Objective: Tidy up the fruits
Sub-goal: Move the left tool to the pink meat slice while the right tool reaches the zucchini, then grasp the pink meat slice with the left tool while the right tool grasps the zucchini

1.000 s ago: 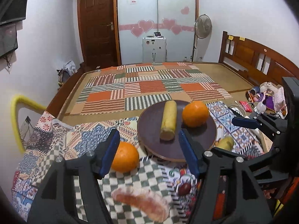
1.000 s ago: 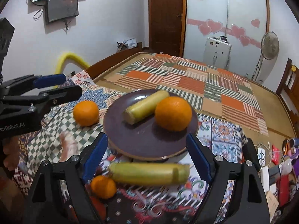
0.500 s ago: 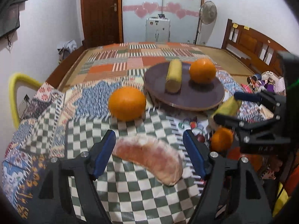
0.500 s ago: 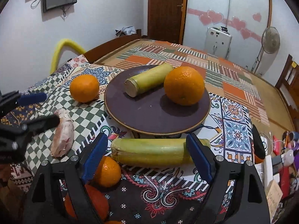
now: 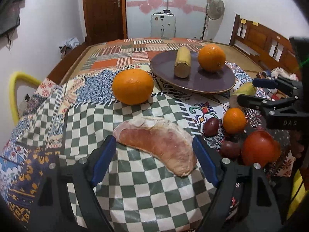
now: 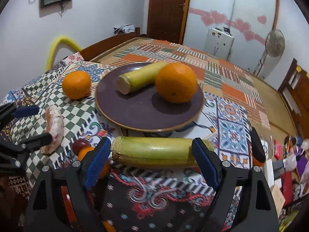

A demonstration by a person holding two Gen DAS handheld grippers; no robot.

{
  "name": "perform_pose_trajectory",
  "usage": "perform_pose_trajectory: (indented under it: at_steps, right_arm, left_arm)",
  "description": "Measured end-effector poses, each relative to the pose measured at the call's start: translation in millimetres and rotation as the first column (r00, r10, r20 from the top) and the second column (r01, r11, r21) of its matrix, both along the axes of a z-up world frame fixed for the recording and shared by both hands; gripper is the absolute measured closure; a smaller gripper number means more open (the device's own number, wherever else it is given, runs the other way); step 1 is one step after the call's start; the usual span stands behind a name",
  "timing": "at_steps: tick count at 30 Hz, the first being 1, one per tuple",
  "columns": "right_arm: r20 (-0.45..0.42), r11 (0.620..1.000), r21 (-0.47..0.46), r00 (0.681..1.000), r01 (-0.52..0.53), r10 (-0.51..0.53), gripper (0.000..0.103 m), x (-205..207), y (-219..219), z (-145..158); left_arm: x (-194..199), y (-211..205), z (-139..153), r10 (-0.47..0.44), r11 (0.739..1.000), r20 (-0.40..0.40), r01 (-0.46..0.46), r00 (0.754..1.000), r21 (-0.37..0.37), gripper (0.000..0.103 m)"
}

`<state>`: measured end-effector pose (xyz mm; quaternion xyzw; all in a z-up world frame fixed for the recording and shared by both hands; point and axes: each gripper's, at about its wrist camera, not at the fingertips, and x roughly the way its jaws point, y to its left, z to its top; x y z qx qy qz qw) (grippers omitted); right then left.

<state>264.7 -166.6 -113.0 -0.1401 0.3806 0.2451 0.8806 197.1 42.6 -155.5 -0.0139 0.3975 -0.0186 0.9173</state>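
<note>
Your left gripper (image 5: pixel 154 154) is wide open around the pink fruit slice (image 5: pixel 157 142), which lies just in front of the plate (image 5: pixel 193 77). Squeeze too hard and it could squash. Your right gripper (image 6: pixel 152 154) is wide open around the green stalk (image 6: pixel 154 151), which could roll.
</note>
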Motion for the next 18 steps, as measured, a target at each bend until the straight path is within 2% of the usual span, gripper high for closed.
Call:
perform_pose_trajectory:
  at_steps: [5, 10, 14, 18]
  right_arm:
    - [-0.006, 0.999, -0.029, 1.000, 0.021, -0.021, 0.020, -3, -17, -7]
    - [-0.016, 0.999, -0.028, 0.999, 0.031, -0.032, 0.020, -8, -28, -9]
    - [-0.014, 0.999, 0.041, 1.000, 0.029, -0.028, 0.020, -15, -32, 1]
    - [-0.013, 0.993, 0.094, 0.998, 0.070, -0.069, 0.019, -10, -39, 12]
  left_arm:
    - [-10, 13, -5, 0.039, 0.997, -0.016, -0.038, 0.999, 0.065, 0.021]
    - [-16, 33, -12, 0.067, 0.998, -0.065, -0.067, 0.996, 0.008, 0.022]
    - [-16, 27, -1, 0.047, 0.997, -0.032, -0.049, 0.998, -0.057, 0.022]
    - [-12, 6, 8, 0.002, 0.999, 0.000, -0.002, 1.000, -0.051, 0.020]
